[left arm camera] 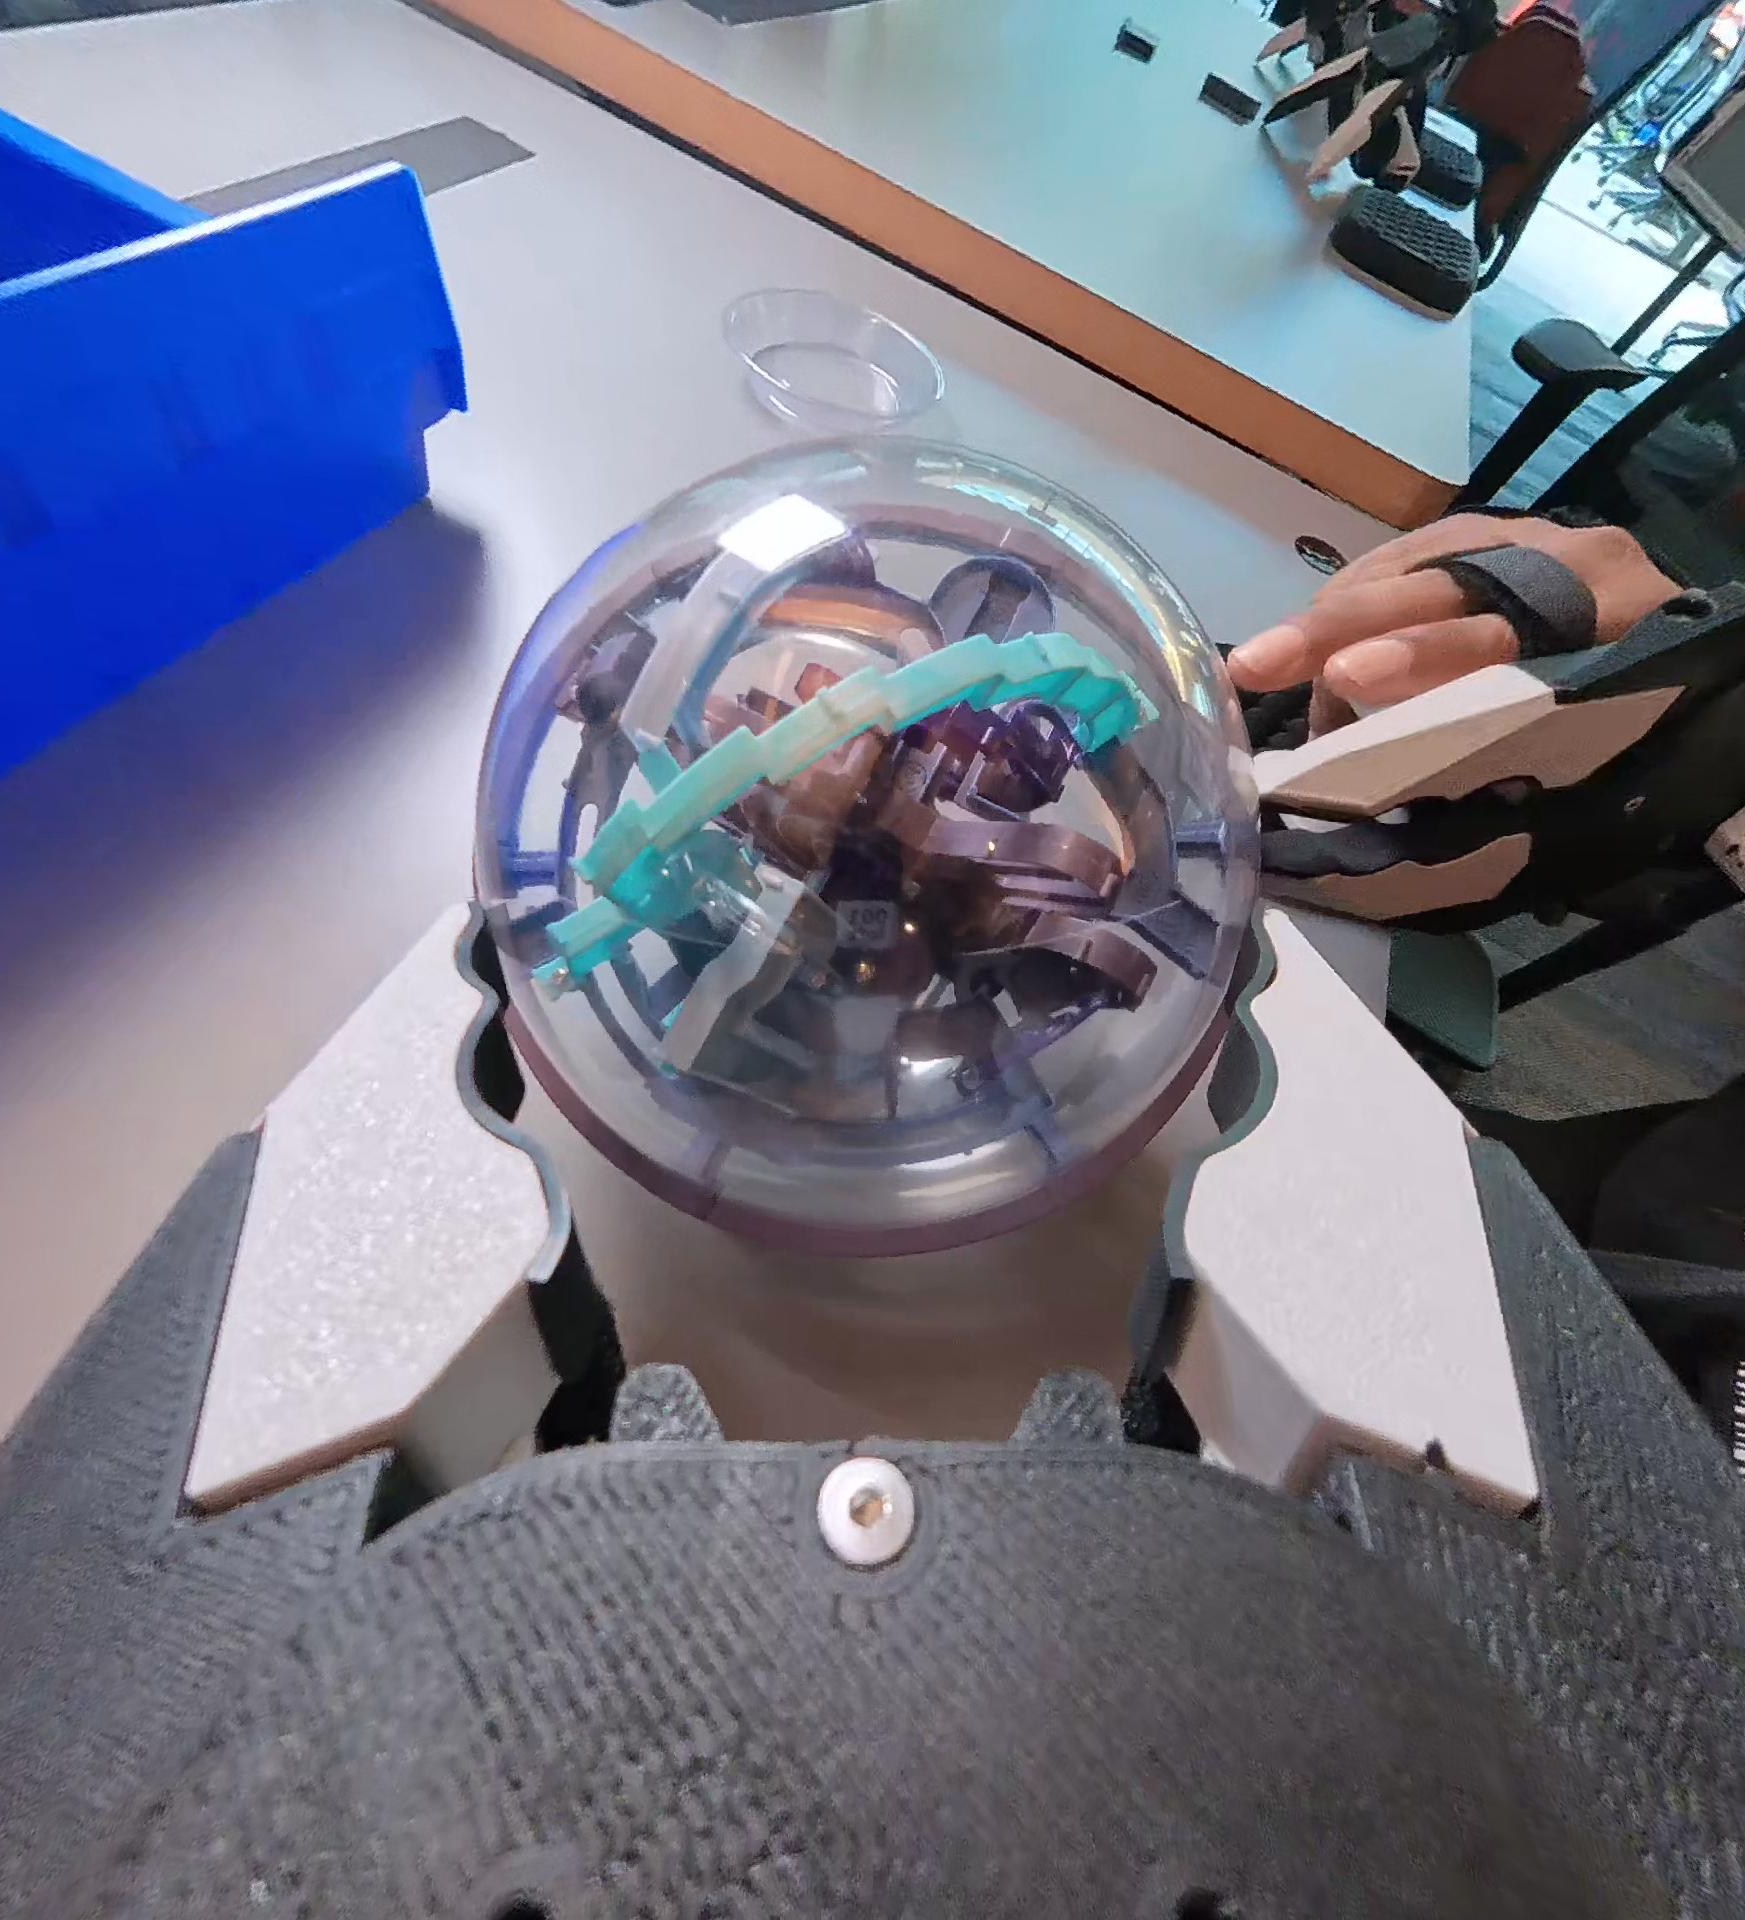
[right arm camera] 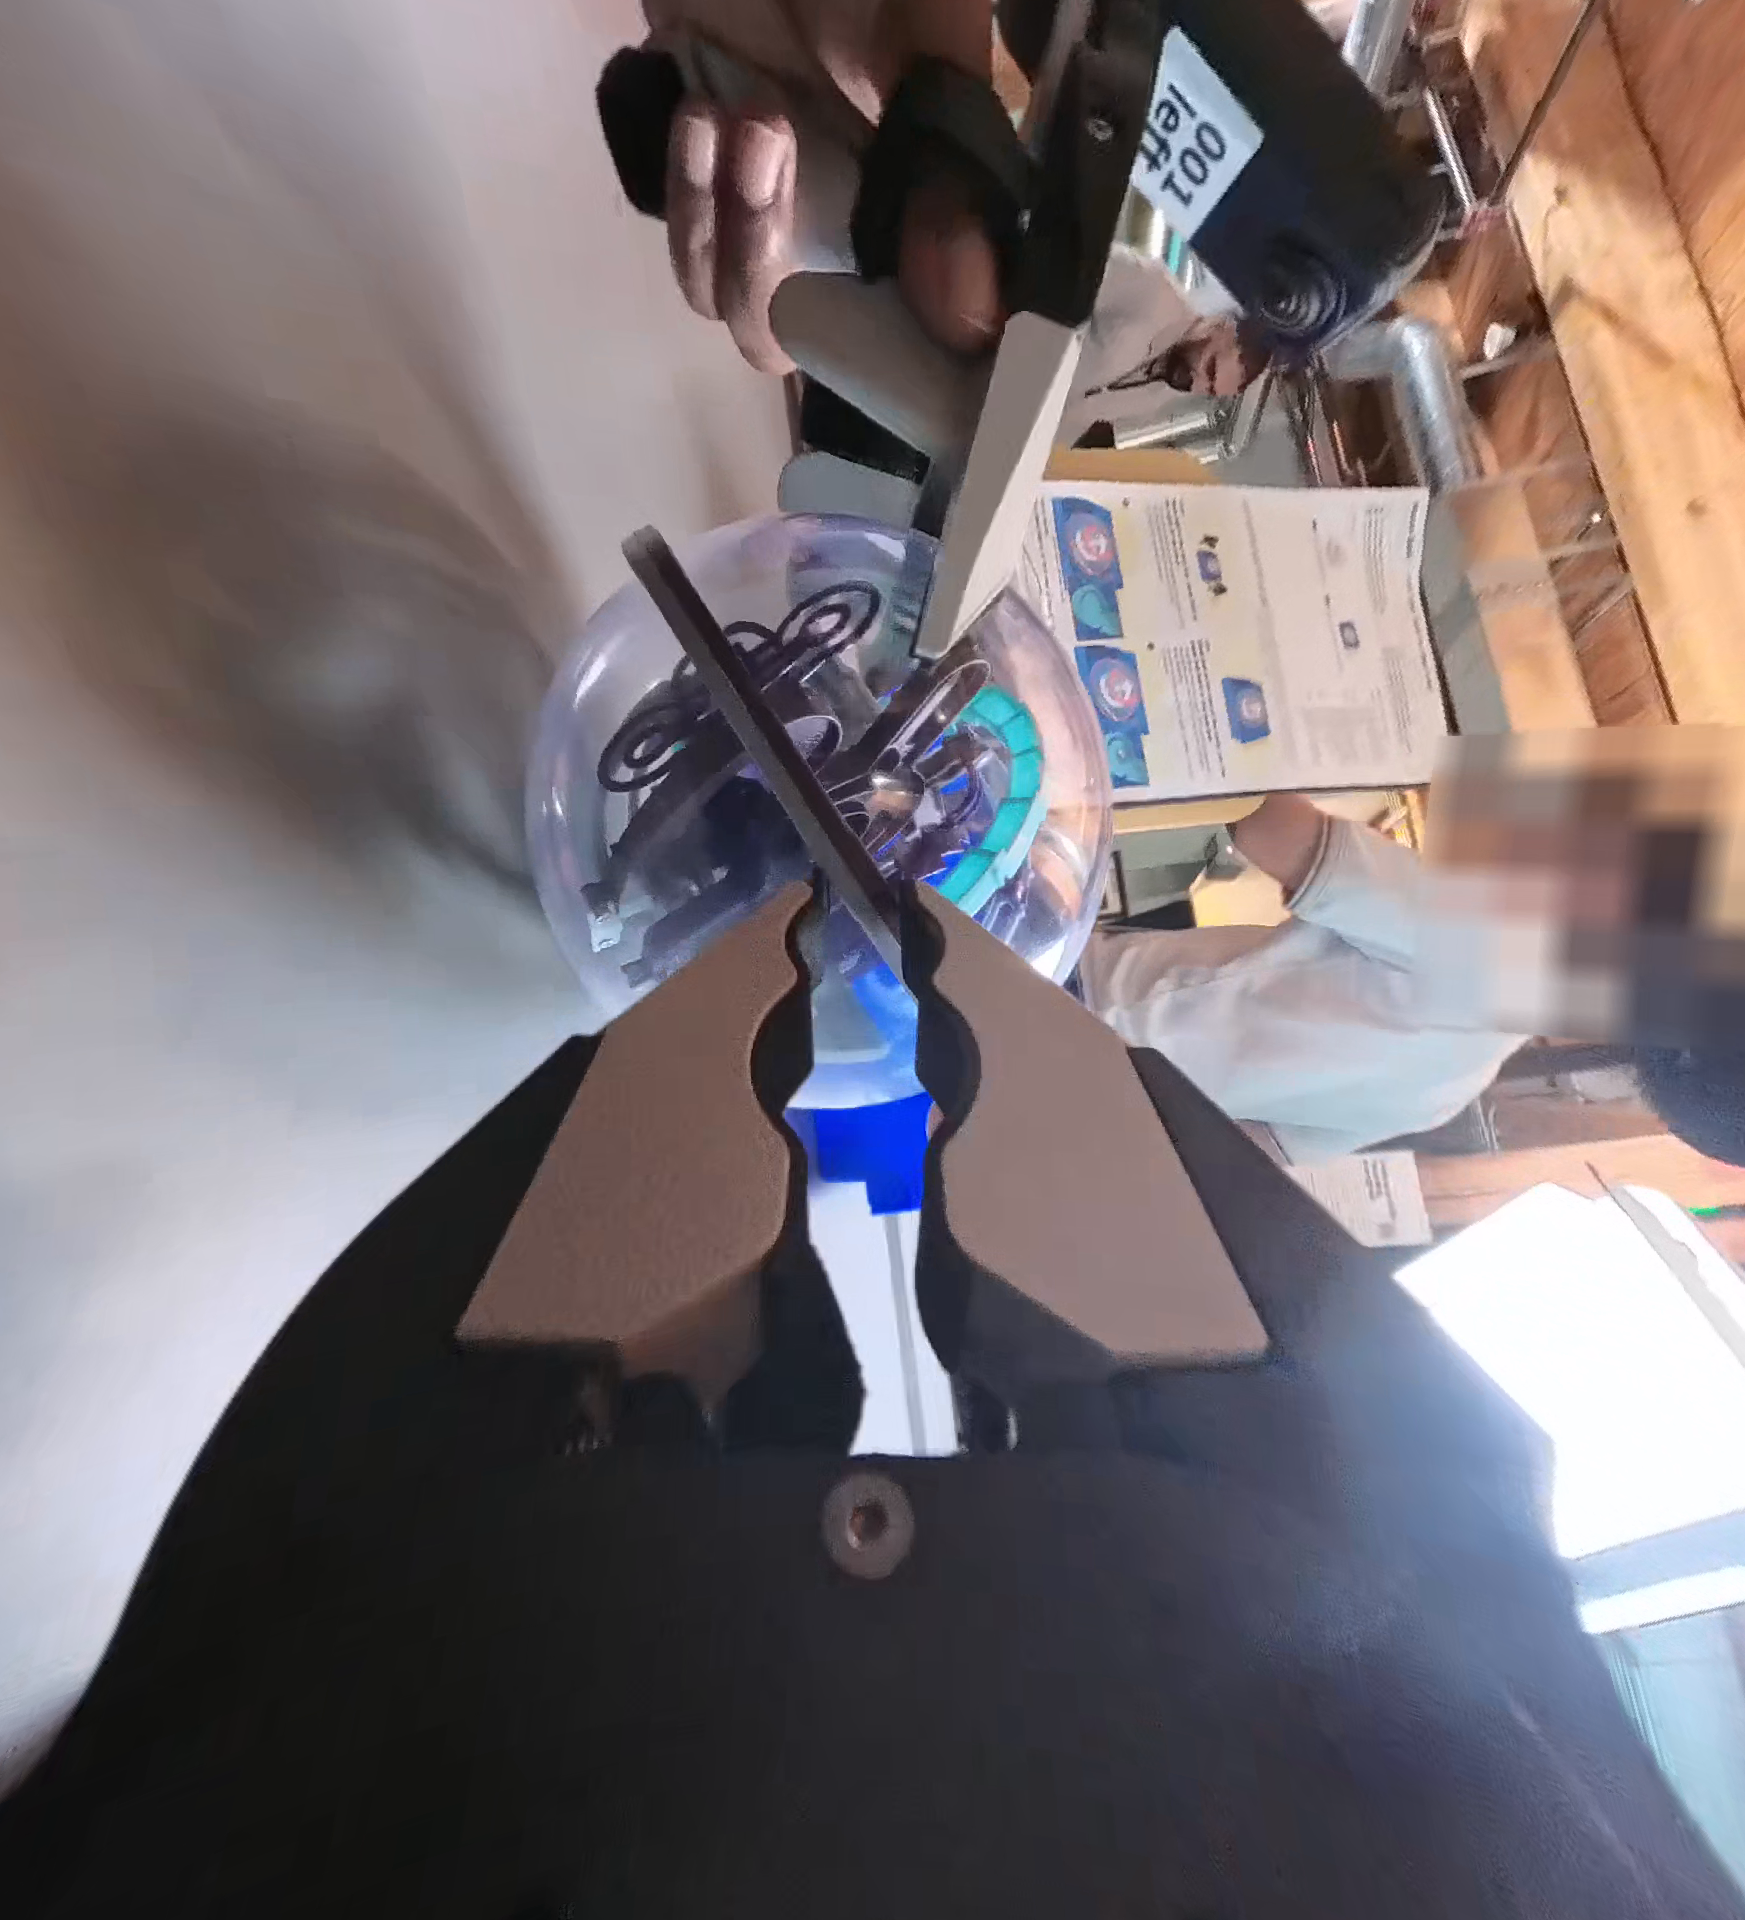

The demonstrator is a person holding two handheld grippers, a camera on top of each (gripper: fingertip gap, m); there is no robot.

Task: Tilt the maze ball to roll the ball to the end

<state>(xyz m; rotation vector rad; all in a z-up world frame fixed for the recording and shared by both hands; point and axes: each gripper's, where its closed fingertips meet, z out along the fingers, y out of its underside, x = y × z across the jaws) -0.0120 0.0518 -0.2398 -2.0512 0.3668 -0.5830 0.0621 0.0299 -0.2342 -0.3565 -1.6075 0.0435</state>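
The left gripper [left arm camera: 868,997], frame centre, clamps the clear plastic maze ball [left arm camera: 863,831]. The right gripper [right arm camera: 863,914] pinches its dark rim; the inner ball's progress is unclear

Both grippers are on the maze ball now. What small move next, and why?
Probably a slow, slight tilt with both grippers together. The left gripper cradles the maze ball between wide-spread fingers, and the right gripper pinches its rim. I cannot find the small ball among the tracks, so I would tilt gently until it shows.
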